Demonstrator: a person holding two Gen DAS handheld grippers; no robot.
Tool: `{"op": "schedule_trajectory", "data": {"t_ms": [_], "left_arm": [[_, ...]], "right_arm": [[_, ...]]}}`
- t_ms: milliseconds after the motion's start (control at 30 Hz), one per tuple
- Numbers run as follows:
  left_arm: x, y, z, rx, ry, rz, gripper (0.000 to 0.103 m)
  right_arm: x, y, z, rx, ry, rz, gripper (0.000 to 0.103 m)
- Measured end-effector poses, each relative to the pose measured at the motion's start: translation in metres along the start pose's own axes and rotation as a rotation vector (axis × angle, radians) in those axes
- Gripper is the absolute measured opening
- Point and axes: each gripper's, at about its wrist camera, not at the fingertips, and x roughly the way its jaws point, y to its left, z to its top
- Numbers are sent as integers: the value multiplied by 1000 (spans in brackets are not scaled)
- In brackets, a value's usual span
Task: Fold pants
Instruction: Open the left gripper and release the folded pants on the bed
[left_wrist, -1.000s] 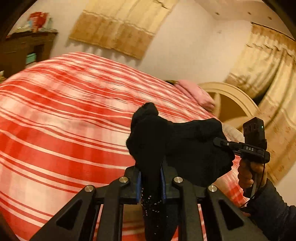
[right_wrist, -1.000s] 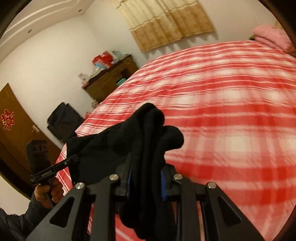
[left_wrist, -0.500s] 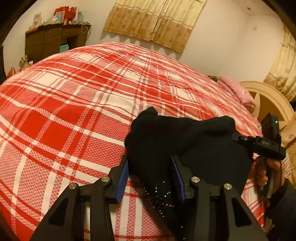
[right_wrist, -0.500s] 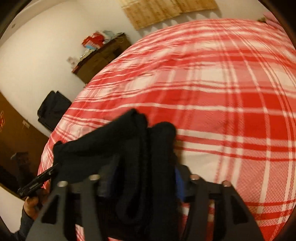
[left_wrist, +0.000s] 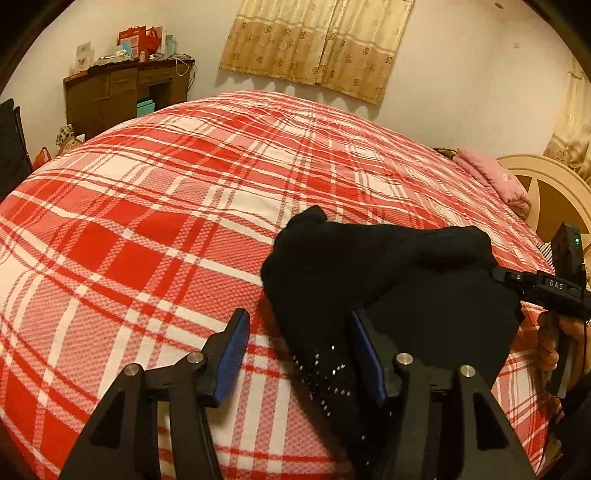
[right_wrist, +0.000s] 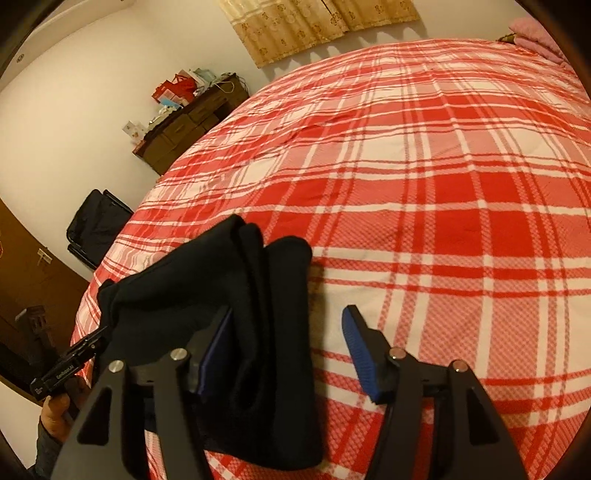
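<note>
Now releasing: left gripper (left_wrist: 299, 354) and right gripper (right_wrist: 288, 354), jaws just spread, leave pants (left_wrist: 388, 280) bunched lower-centre on bed (left_wrist: 147, 221); next, flatten.

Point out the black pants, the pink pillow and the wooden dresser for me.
black pants (left_wrist: 399, 273): left wrist view, on the bunched upper fold.
pink pillow (left_wrist: 491, 177): left wrist view, on its top face near the headboard.
wooden dresser (left_wrist: 122, 88): left wrist view, on its drawer front.

I'm in a home bedroom: a bed (left_wrist: 184, 229) under red plaid cover, pink pillow (left_wrist: 495, 181), curtains (left_wrist: 314, 44), a cluttered wooden dresser (left_wrist: 122, 92).
</note>
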Motion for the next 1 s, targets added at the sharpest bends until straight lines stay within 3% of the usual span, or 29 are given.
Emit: {"op": "schedule_trajectory", "data": {"t_ms": [233,400,533,600,767,1000], "left_arm": [[-24,7,-7,-12,0,85,63],[-59,-7,-14,-17,-65,130,63],[-97,-30,-21,-6,-144,114,64],[-115,-42,-24,17,-176,106,64],[-161,-60,-31,55,-264,87,64],[-205,-68,-39,94,-369,113,74]], "right_arm": [[-30,1,-10,9,-53,-102,66],[-74,9,-35,57,-145,-209,78],[-113,52,-63,-26,-225,-302,86],[-133,79,-79,-82,-285,-320,98],[-171,138,-106,-204,-406,-343,102],[-187,176,-122,-246,-456,-329,102]]}}
